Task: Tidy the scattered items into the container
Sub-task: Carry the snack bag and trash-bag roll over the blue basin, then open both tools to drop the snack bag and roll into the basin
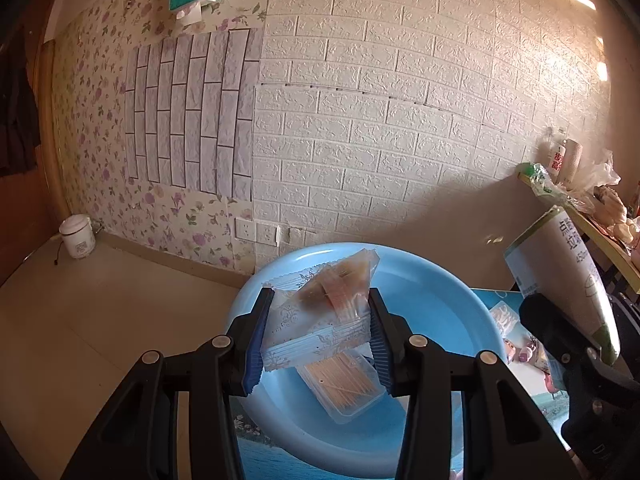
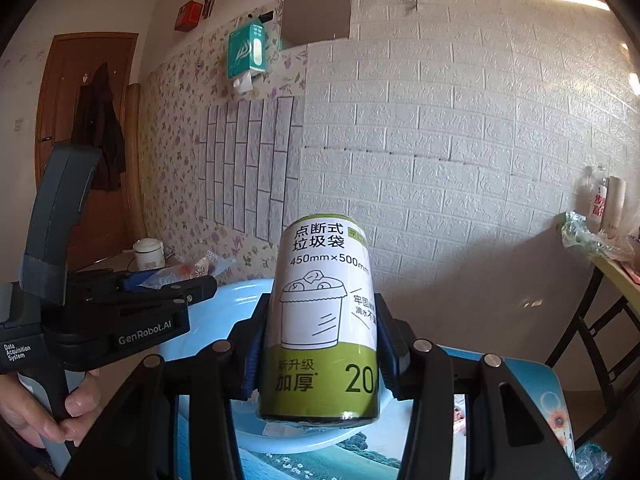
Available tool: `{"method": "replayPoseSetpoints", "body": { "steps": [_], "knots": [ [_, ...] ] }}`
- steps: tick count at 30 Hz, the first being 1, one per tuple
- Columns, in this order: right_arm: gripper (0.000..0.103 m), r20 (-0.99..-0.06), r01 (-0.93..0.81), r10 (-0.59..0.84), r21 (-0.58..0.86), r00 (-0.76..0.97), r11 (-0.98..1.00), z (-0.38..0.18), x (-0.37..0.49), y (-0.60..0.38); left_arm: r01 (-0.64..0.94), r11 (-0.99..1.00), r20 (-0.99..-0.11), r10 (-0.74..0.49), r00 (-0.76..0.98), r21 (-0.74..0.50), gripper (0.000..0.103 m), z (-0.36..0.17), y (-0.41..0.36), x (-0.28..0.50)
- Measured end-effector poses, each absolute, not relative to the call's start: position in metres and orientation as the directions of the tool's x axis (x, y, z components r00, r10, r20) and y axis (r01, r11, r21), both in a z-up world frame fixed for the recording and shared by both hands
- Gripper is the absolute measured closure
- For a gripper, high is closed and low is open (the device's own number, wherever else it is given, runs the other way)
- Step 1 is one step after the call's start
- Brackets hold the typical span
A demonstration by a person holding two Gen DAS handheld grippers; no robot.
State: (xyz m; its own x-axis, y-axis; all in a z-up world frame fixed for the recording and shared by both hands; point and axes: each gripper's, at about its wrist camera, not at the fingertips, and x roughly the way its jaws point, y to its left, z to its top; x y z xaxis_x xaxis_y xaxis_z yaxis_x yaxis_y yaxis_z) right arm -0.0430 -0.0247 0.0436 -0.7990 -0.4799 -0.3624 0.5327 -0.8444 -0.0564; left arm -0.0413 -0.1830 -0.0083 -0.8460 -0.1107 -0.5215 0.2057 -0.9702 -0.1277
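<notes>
My left gripper (image 1: 318, 330) is shut on a clear snack packet (image 1: 320, 312) with a printed edge, held above the light blue basin (image 1: 440, 292). A clear box of toothpicks (image 1: 342, 384) lies inside the basin below the packet. My right gripper (image 2: 322, 348) is shut on a white and green roll of bin bags (image 2: 324, 320), upright between the blue pads and over the basin's (image 2: 224, 300) right side. In the left wrist view that roll (image 1: 568, 276) hangs at the right in the right gripper (image 1: 568, 340). The left gripper (image 2: 176, 284) with its packet (image 2: 188, 270) shows at the left of the right wrist view.
The basin stands on a table with a blue scenic cloth (image 2: 532, 384), where other small packets (image 1: 520, 340) lie right of the basin. A side table (image 2: 616, 268) with bags and bottles stands at the right. A brick-pattern wall is behind, and a white cooker (image 1: 78, 236) sits on the floor.
</notes>
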Motion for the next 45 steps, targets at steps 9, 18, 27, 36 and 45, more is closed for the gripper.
{"method": "replayPoseSetpoints", "body": {
  "steps": [9,18,27,36,45],
  "knots": [
    [0.055,-0.461,0.538,-0.472,-0.015,-0.752,-0.843,0.014,-0.072,-0.043,0.212,-0.968,-0.557,-0.102,-0.824,-0.136,0.061,-0.029,-0.191,-0.054],
    [0.055,-0.543,0.535,-0.458,0.018,-0.704,-0.844,-0.017,-0.093,-0.055,0.225,-0.970,-0.620,-0.120,-0.775,-0.094,0.059,-0.057,-0.194,-0.071],
    [0.055,-0.571,0.525,-0.452,0.042,-0.686,-0.850,-0.030,-0.101,-0.054,0.209,-0.976,-0.616,-0.126,-0.777,-0.064,0.037,-0.057,-0.190,-0.072],
    [0.055,-0.573,0.521,-0.448,0.043,-0.686,-0.853,-0.031,-0.100,-0.052,0.215,-0.973,-0.617,-0.121,-0.778,-0.080,0.037,-0.056,-0.190,-0.070],
    [0.023,-0.549,0.492,-0.441,0.062,-0.710,-0.869,-0.028,-0.101,-0.050,0.228,-0.970,-0.599,-0.130,-0.790,-0.090,0.037,-0.048,-0.194,-0.067]
  ]
}}
